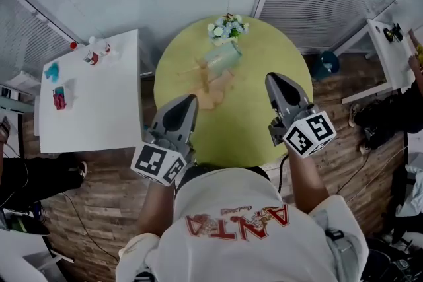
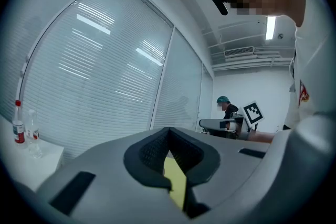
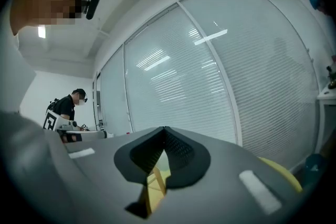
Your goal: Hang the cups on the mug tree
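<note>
Ribbed jaws; perhaps wooden mug tree

The person wore a white T-shirt with red lettering across it, and a black head camera. The left gripper and right gripper each had a smooth grey shell, dark ribbed pads and a white cube with black square markers. A thin black cable ran from the right one.
</note>
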The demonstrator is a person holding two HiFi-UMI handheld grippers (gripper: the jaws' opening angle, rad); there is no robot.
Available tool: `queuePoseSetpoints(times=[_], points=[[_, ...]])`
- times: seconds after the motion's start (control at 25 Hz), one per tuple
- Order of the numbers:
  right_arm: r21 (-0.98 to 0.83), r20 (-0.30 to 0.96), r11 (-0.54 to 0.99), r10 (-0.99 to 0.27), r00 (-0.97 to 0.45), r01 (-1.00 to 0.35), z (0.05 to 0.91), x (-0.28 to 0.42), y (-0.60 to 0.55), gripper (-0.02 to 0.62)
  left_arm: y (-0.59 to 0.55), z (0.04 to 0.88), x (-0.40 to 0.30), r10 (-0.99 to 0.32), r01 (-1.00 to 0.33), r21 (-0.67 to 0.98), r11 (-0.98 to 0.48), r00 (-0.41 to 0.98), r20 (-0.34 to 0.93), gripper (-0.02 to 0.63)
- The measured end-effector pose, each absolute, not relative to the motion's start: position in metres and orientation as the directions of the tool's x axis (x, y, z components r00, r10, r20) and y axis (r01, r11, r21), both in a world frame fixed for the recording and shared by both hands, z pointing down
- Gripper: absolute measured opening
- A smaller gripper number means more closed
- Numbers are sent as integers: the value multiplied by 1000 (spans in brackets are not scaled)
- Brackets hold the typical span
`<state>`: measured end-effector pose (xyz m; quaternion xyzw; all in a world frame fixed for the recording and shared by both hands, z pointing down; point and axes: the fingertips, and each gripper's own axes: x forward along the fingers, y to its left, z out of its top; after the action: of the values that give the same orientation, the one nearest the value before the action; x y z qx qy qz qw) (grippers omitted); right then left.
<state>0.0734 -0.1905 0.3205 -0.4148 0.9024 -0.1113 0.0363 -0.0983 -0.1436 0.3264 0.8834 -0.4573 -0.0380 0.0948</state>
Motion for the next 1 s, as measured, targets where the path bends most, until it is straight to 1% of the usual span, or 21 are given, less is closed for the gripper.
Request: queuePoseSetpoints(times=[0.24,0.44,1.0], points=[[-151,17,642,-759,-651,-752,313,60,-161,2,-141,307,-97,-803,-793,155,-589,596,-9,8],[-108,22,624,-777,-629,-774,311,61,-159,2,-142,307,-92,-791,-781,152,-606,612,-9,8],[-146,34,633,-764,-644,-760,312,66,-163,2,-144,305,-86,-788,-776,168,-609,615,-15,8]])
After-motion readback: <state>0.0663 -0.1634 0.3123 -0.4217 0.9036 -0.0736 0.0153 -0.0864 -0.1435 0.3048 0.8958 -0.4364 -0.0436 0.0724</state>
